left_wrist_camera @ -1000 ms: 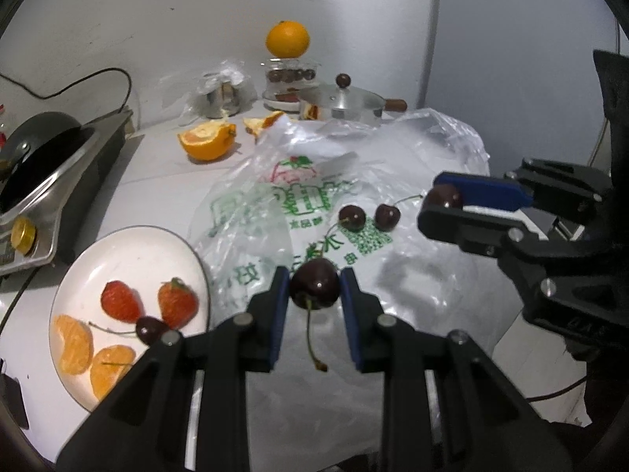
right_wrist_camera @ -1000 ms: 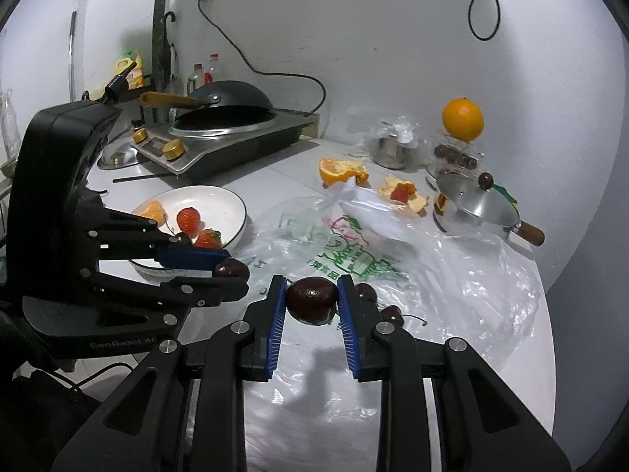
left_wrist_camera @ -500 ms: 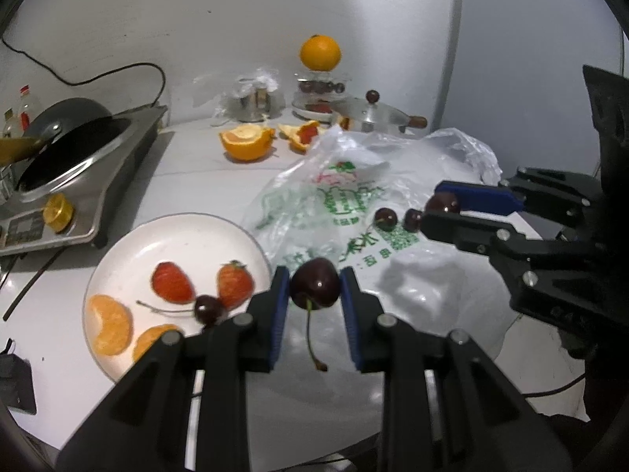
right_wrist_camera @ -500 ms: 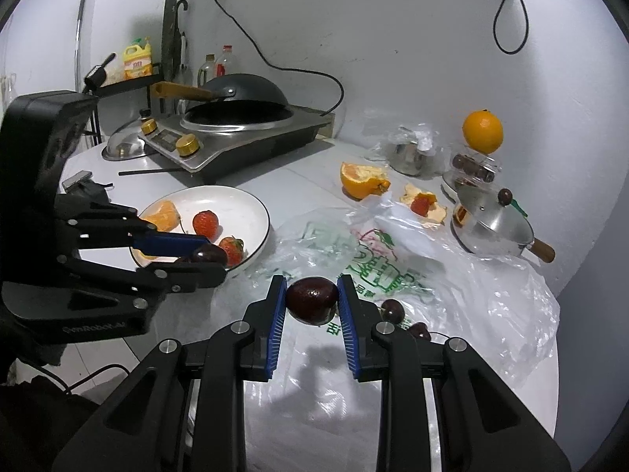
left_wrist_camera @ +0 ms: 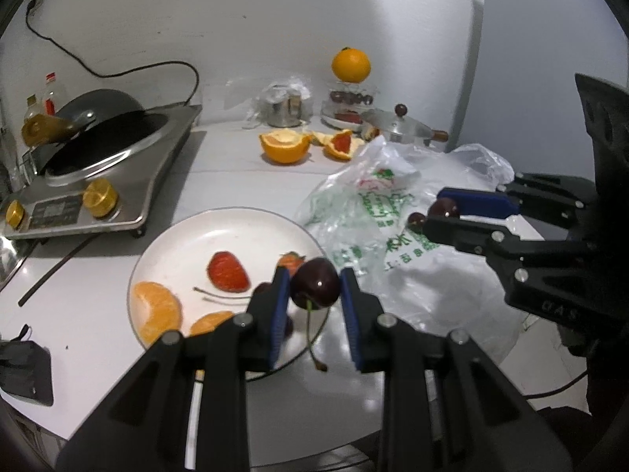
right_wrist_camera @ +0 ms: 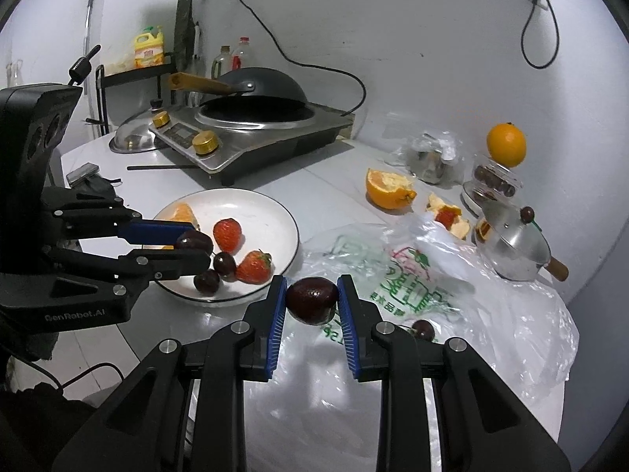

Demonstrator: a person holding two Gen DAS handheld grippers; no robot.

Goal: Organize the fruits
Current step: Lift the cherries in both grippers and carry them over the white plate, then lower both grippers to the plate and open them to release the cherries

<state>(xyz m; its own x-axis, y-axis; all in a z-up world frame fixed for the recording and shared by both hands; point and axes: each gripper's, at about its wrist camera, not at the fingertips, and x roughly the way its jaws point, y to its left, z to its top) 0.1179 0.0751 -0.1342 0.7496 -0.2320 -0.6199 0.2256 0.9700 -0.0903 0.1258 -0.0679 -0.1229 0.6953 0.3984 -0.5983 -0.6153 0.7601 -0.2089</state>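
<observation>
My left gripper (left_wrist_camera: 314, 289) is shut on a dark cherry (left_wrist_camera: 315, 283) with its stem hanging down, held over the right rim of the white plate (left_wrist_camera: 188, 236). The plate holds two strawberries (left_wrist_camera: 227, 271), orange segments (left_wrist_camera: 155, 310) and cherries (right_wrist_camera: 224, 263). My right gripper (right_wrist_camera: 310, 301) is shut on another dark cherry (right_wrist_camera: 312, 299) above the clear plastic bag (right_wrist_camera: 412, 279), just right of the plate (right_wrist_camera: 259, 200). One loose cherry (right_wrist_camera: 422, 328) lies on the bag. The left gripper also shows in the right wrist view (right_wrist_camera: 192, 246).
An induction cooker with a wok (left_wrist_camera: 102, 153) stands at the back left. Cut orange halves (left_wrist_camera: 285, 145), a whole orange on a jar (left_wrist_camera: 350, 65) and a small steel pot (left_wrist_camera: 401, 129) stand at the back. A dark object (left_wrist_camera: 23, 369) lies at the left edge.
My left gripper has carried its cherry leftward from over the bag to the plate's rim. My right gripper has followed left with its cherry, closer to the plate.
</observation>
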